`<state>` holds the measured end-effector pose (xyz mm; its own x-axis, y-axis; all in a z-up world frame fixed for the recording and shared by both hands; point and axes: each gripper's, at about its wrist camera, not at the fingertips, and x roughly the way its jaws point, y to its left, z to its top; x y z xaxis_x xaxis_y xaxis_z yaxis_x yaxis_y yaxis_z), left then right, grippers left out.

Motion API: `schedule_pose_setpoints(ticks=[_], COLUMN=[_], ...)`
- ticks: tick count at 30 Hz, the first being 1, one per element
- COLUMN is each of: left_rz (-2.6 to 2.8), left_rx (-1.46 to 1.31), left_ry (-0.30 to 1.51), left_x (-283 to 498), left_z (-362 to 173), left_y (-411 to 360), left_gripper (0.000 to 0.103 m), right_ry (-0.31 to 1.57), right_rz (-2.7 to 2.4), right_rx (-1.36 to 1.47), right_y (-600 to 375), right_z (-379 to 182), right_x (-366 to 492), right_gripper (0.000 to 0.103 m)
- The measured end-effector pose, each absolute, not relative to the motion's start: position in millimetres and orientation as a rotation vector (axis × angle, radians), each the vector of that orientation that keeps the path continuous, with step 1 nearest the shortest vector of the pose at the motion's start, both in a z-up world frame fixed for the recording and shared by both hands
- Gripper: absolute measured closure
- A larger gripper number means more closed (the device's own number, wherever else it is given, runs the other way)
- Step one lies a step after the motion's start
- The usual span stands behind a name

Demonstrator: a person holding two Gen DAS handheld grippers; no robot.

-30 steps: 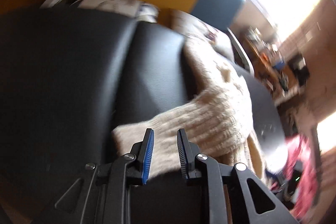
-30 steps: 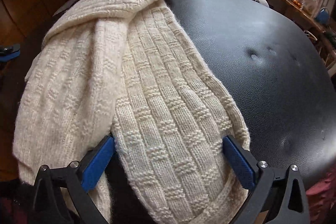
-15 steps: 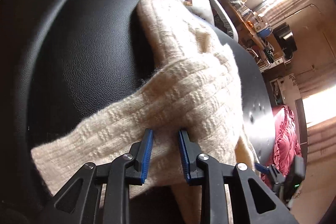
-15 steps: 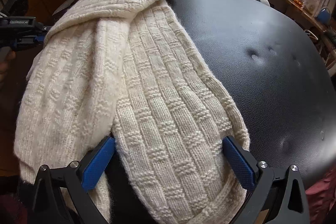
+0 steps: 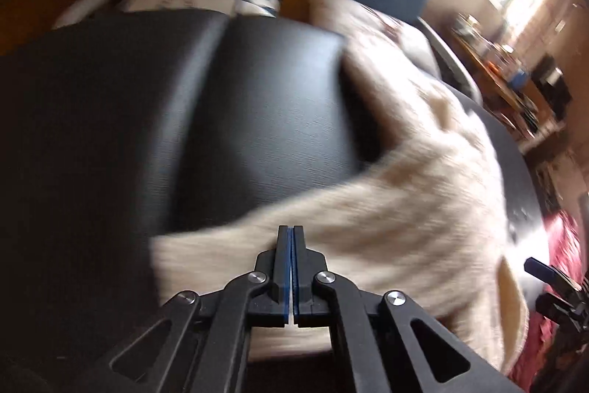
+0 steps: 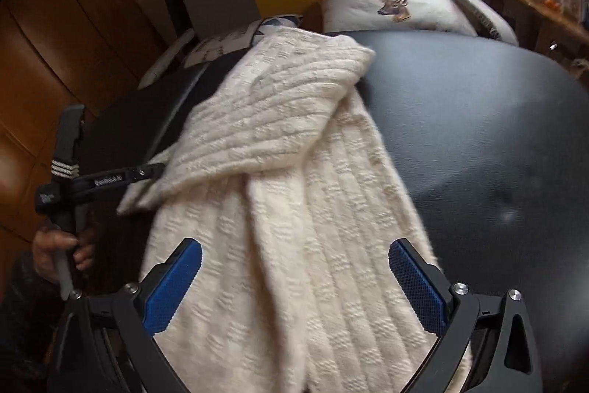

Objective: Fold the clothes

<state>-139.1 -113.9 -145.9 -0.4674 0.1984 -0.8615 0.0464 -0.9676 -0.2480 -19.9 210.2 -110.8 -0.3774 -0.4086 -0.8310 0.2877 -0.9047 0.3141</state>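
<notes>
Draping a black leather surface (image 6: 478, 135), a cream knit sweater (image 6: 294, 190) lies beside a deer-print cushion (image 6: 394, 10); left gripper (image 5: 292, 238) pinches its sleeve, right gripper (image 6: 294, 275) spread wide.

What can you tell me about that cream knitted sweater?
The sweater is cream, chunky basket-weave knit with ribbed bands. It lies lengthwise on the black padded surface, one part crossing its upper half. The left gripper, shut, meets that part's edge; blur hides any pinch. The right gripper is open, straddling its near end.
</notes>
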Motion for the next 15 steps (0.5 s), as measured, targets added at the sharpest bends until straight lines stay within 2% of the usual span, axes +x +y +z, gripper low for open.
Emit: schedule_pose_setpoints(ticks=[3, 5, 7, 9, 13, 15], left_rz=[2.565, 2.490, 2.466, 2.506, 2.465, 2.451], left_rx=[-1.618, -1.555, -1.510, -1.467, -1.471, -1.503], left_ry=[-0.439, -0.529, -0.525, -0.434, -0.250, -0.190], left_x=[-131, -121, -109, -103, -107, -111], left_z=[-148, -144, -139, -130, -128, -132], left_y=[-143, -151, -152, -144, -119, -110], left_gripper=[0.103, 0.102, 0.086, 0.084, 0.070, 0.068], right_ry=[-0.198, -0.191, -0.140, -0.126, -0.109, -0.118], right_rz=[-2.265, -2.241, -2.213, -2.222, -2.243, -2.244], right_rx=[1.402, 1.419, 1.519, 1.527, 1.495, 1.475], right_y=[197, 187, 176, 171, 169, 169], right_z=[-102, -104, -122, -132, -133, -135], right_x=[-44, -57, -62, -65, -59, -58], right_gripper=[0.001, 0.001, 0.001, 0.000, 0.000, 0.000])
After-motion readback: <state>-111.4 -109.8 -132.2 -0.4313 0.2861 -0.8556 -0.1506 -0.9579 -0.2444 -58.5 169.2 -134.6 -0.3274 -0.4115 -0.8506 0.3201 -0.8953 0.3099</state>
